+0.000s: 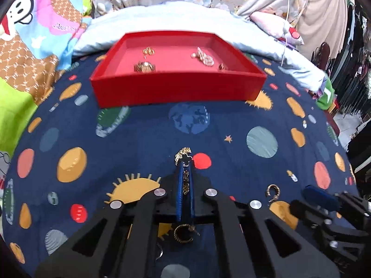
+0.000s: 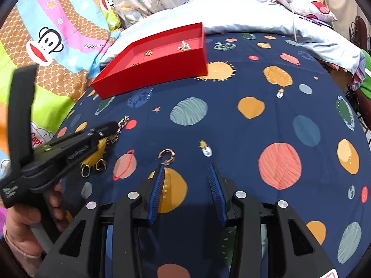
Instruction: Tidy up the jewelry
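Observation:
A red tray (image 1: 176, 90) sits at the far side of the planet-print bedspread and holds several gold and pearl pieces (image 1: 205, 58). My left gripper (image 1: 184, 165) is shut on a gold chain necklace (image 1: 183, 154), whose end sticks out past the tips. A gold hoop earring (image 1: 183, 233) lies under that gripper. Another gold hoop (image 2: 167, 156) lies just ahead of the left fingertip of my right gripper (image 2: 186, 170), which is open and empty. The left gripper (image 2: 109, 127) with the chain (image 2: 121, 125) and the tray (image 2: 153, 69) also show in the right wrist view.
A gold ring (image 2: 85, 170) and the hoop earring (image 2: 100, 165) lie by the left gripper in the right wrist view. A light blue pillow (image 1: 185, 20) lies behind the tray. Cartoon-print bedding (image 2: 58, 34) is at the left, a clothes rack (image 1: 352, 69) at the right.

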`<action>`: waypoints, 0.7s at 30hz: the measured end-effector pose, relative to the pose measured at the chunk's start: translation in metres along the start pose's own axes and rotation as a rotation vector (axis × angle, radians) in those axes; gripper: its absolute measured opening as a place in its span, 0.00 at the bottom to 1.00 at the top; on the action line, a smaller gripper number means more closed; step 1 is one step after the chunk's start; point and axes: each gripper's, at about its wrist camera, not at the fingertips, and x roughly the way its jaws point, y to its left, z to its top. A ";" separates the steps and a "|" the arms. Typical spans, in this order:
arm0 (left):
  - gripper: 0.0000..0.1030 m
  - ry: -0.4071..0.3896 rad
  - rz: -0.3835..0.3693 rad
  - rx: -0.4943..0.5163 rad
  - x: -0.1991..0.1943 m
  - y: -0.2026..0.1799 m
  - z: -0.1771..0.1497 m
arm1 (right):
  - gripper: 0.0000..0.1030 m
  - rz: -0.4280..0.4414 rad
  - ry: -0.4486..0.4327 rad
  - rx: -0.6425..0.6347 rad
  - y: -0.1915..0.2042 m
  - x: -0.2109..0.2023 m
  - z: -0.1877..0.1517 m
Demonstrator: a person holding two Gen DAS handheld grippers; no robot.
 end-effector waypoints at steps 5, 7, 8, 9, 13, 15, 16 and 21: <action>0.03 -0.058 -0.013 -0.003 -0.039 0.010 -0.001 | 0.38 0.018 0.011 -0.021 0.011 0.007 0.001; 0.03 -0.076 -0.004 -0.003 -0.054 0.016 -0.005 | 0.38 0.025 0.016 -0.026 0.016 0.012 0.003; 0.03 -0.081 0.001 -0.004 -0.060 0.020 -0.006 | 0.38 0.028 0.016 -0.028 0.017 0.012 0.004; 0.01 -0.084 0.005 -0.007 -0.066 0.024 -0.007 | 0.38 0.033 0.017 -0.033 0.020 0.013 0.005; 0.00 -0.099 0.029 -0.035 -0.086 0.042 -0.015 | 0.38 0.039 0.016 -0.066 0.033 0.013 0.003; 0.00 -0.106 0.033 -0.046 -0.093 0.048 -0.018 | 0.38 0.028 0.015 -0.068 0.034 0.014 0.003; 0.00 -0.107 0.038 -0.049 -0.095 0.051 -0.019 | 0.38 0.027 0.017 -0.060 0.032 0.015 0.004; 0.01 -0.077 0.010 -0.050 -0.087 0.051 -0.020 | 0.38 0.024 0.012 -0.045 0.029 0.012 0.005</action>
